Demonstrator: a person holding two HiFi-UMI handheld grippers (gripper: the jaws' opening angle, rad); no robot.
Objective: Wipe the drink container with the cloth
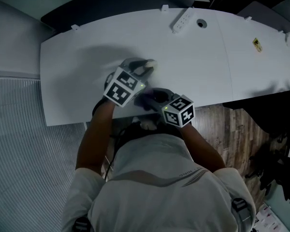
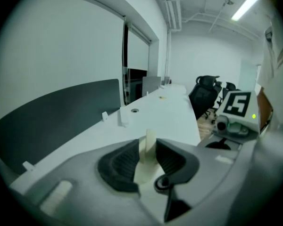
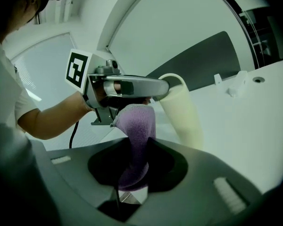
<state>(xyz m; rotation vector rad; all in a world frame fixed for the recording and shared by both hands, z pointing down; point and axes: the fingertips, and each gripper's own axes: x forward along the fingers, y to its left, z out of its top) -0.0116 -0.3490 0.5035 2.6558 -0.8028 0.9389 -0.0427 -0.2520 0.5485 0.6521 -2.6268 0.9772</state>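
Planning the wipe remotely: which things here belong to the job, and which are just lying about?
Job: drink container in left gripper; purple cloth in right gripper.
Lying about: power strip, yellow tag, office chairs.

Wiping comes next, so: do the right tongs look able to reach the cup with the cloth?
Likely yes: the purple cloth in the right tongs is beside the cream cup held by the left tongs; nothing stands between.
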